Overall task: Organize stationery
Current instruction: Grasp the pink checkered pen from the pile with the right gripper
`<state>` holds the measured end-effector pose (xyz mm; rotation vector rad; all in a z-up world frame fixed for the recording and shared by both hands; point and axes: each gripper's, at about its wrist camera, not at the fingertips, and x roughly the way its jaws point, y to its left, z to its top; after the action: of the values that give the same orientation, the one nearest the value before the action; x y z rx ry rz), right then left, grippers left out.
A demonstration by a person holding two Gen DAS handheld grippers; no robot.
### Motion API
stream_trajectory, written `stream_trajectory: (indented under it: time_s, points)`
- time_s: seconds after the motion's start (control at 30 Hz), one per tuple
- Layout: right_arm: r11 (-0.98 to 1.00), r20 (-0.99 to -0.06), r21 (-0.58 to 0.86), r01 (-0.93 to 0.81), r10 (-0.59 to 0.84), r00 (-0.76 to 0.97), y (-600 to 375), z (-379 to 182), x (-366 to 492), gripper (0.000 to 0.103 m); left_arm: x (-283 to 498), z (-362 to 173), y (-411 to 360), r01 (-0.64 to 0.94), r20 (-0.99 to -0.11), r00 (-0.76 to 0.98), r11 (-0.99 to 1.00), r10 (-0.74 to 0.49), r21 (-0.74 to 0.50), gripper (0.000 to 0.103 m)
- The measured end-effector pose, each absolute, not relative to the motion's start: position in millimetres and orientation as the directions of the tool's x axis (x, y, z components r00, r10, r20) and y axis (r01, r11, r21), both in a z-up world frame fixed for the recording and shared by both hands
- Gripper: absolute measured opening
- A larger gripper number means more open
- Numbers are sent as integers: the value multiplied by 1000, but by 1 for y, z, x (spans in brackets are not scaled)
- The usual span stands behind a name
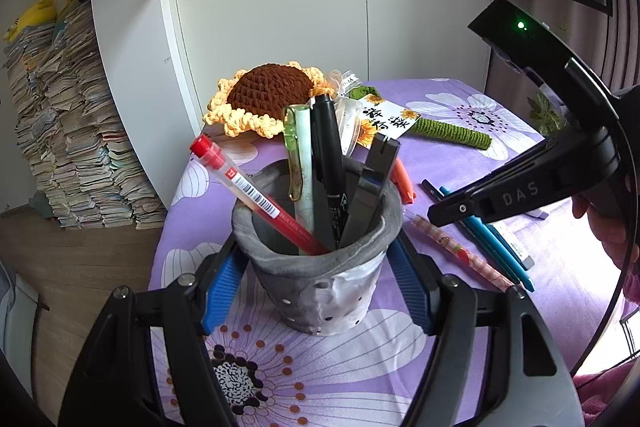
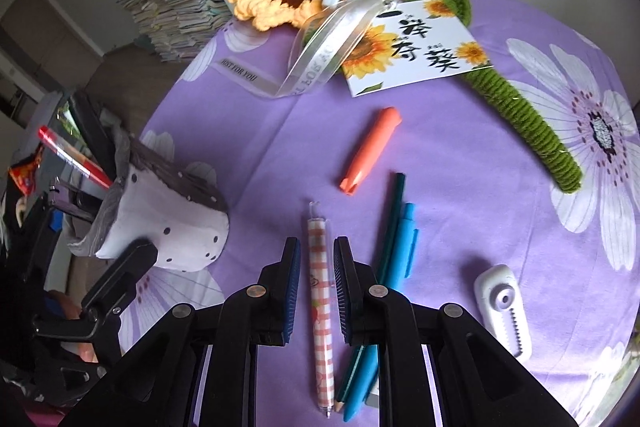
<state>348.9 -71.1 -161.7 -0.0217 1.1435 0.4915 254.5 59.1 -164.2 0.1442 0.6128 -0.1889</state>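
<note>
My left jaws (image 1: 320,279) clamp the grey pen pot (image 1: 320,267) from both sides; it stands on the purple flowered surface (image 1: 560,259), and its base is cut off from sight behind my blue pads. Inside it lean a red pen (image 1: 256,195), a green-clipped pen (image 1: 300,163), a black marker (image 1: 328,163) and a dark flat thing I cannot make out. My right jaws (image 2: 317,279) stand narrow around the pink checked pen (image 2: 322,315), which lies flat; the pads look just off it, though I cannot tell for sure. The blue pens (image 2: 400,259) beside it run partly under my right finger.
</note>
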Motion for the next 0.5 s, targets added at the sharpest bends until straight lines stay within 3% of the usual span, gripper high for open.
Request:
stream_trajectory:
  time_s: [0.17,0.3,0.5]
  points:
    - [901,-891,189,-391,324,317,-69,-165,349,17,255,-164,59,217,-583,802,973,-131,78,70]
    - [895,-903,169,-412,308,300,-60,-168,352,38,255,-164,59,216,-584,801,973,-132,77,70]
    - [891,-915,116,-439,267,301,-42,-171,358,38,255,-164,59,217,-583,801,973,-133,76,70]
